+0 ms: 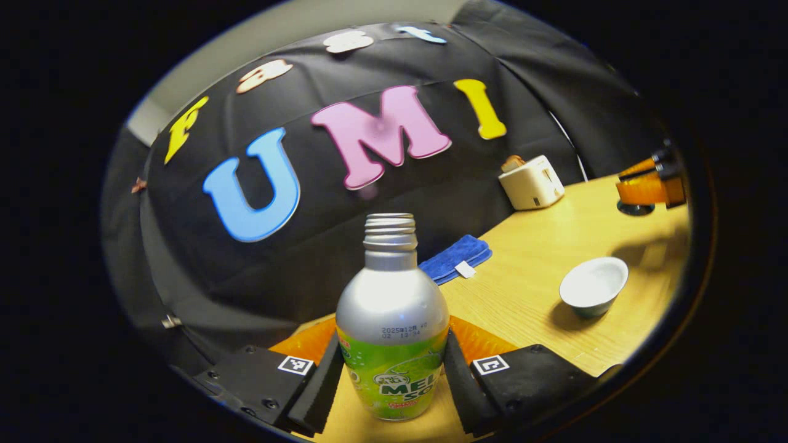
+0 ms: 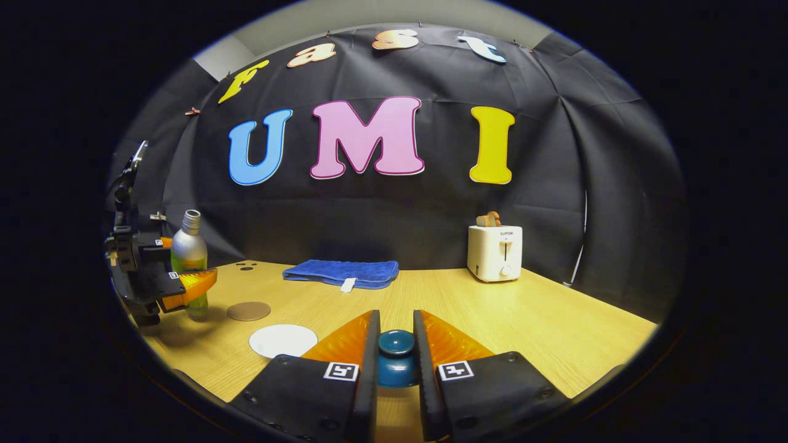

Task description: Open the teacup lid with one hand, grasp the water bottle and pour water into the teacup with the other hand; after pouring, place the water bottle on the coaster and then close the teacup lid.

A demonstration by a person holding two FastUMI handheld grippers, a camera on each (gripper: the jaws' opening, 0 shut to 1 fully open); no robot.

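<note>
A: Bottle (image 1: 392, 320) first: uncapped, standing on the table (image 1: 542, 271), the left gripper (image 1: 392, 375) pinching its green label. Cup (image 1: 593, 285) stands open to its right.

B: Lid (image 2: 396, 357)?

A: Off, squeezed in the right gripper (image 2: 396, 369). Pouring, the coaster (image 2: 248, 311) and closing remain.

B: Writing?

A: "MEL" on the bottle, probably a printed date; "SUPOR" on the toaster (image 2: 495, 251).

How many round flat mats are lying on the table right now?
2. In the right gripper view, a brown coaster lies beside the water bottle; a white disc lies nearer the camera, left of the right claw. Others may be hidden.
</note>
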